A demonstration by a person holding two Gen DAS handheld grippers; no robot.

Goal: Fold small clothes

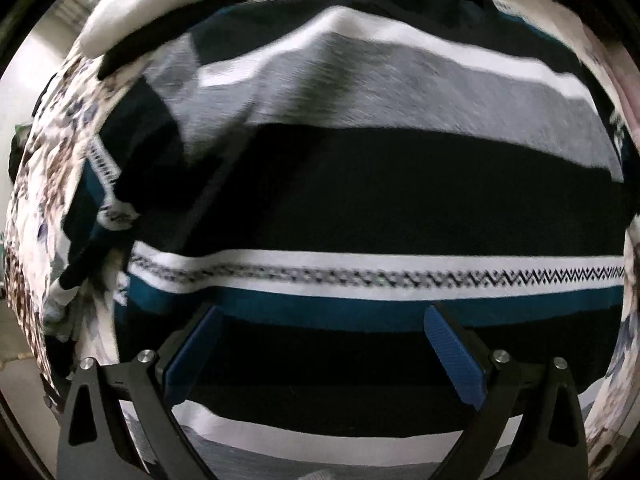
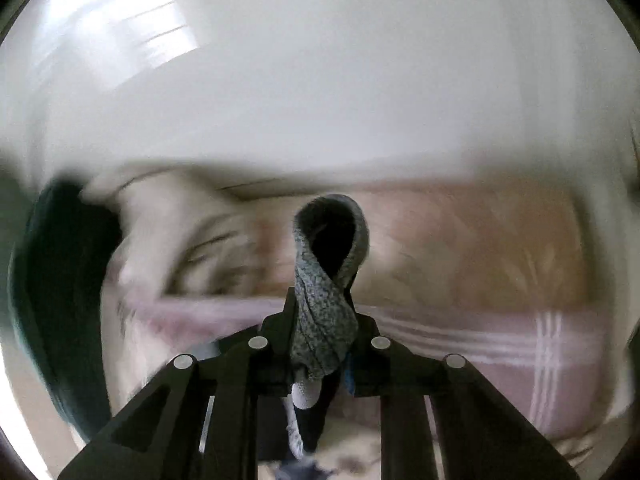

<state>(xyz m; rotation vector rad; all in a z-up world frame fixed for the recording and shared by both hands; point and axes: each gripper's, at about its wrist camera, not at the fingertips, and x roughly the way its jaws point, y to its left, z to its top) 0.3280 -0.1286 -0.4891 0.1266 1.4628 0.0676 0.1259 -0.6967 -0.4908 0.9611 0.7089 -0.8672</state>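
While the right tongs (image 2: 322, 312) pinch a fold of the grey cloth (image 2: 324, 280) up off the bed and the left tongs (image 1: 320, 344) hang spread above the striped top (image 1: 360, 168), lift slowly, hold tight, lay flat.

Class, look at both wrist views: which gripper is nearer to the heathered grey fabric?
Right. The right gripper is shut on the grey fabric, which loops out past its fingertips. The left gripper hangs open over a striped garment, gripping nothing.
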